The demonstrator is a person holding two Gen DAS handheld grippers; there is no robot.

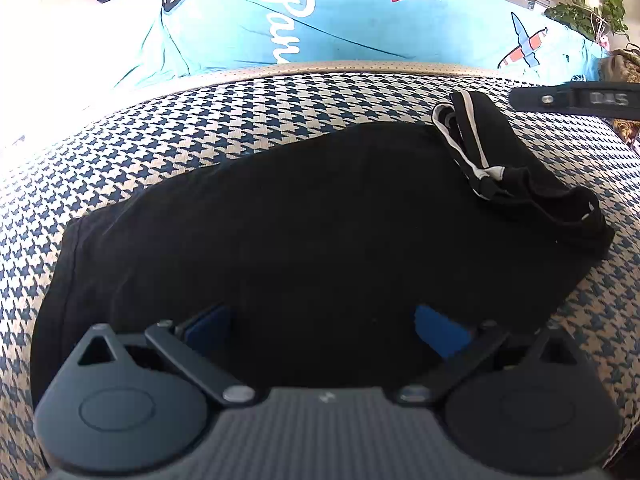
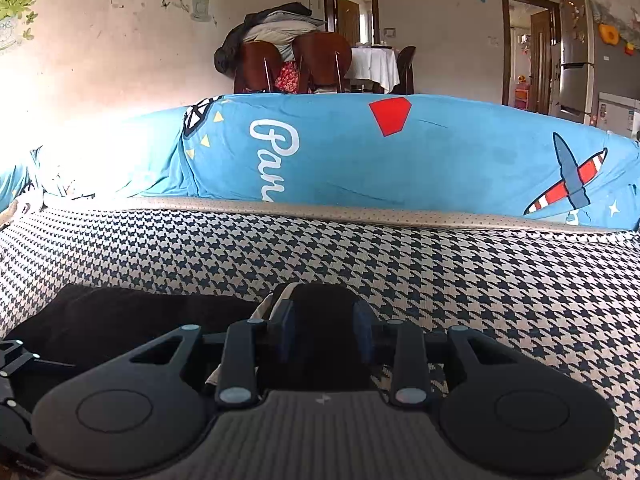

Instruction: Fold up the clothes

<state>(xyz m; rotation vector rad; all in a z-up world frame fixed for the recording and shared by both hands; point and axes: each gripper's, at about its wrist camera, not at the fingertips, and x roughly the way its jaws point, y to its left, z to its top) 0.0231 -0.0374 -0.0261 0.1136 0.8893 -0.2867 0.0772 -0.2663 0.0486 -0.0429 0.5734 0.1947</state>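
A black garment (image 1: 280,232) with a white-trimmed end (image 1: 472,152) lies flat on the houndstooth cushion (image 1: 200,132). My left gripper (image 1: 322,324) hovers over its near edge with the jaws wide open, blue pads (image 1: 440,330) apart and empty. The right gripper's finger (image 1: 576,98) shows at the right edge, beyond the trimmed end. In the right wrist view my right gripper (image 2: 324,332) has its jaws partly closed around a bunched black fold with white trim (image 2: 320,300); the rest of the garment (image 2: 120,316) spreads to the left.
A blue printed cushion (image 2: 360,152) stands along the back of the houndstooth seat (image 2: 480,280). Behind it are chairs piled with clothes (image 2: 280,40), a white-clothed table (image 2: 372,64), doorways and a fridge (image 2: 576,60). A plant (image 1: 588,0) stands at the far right.
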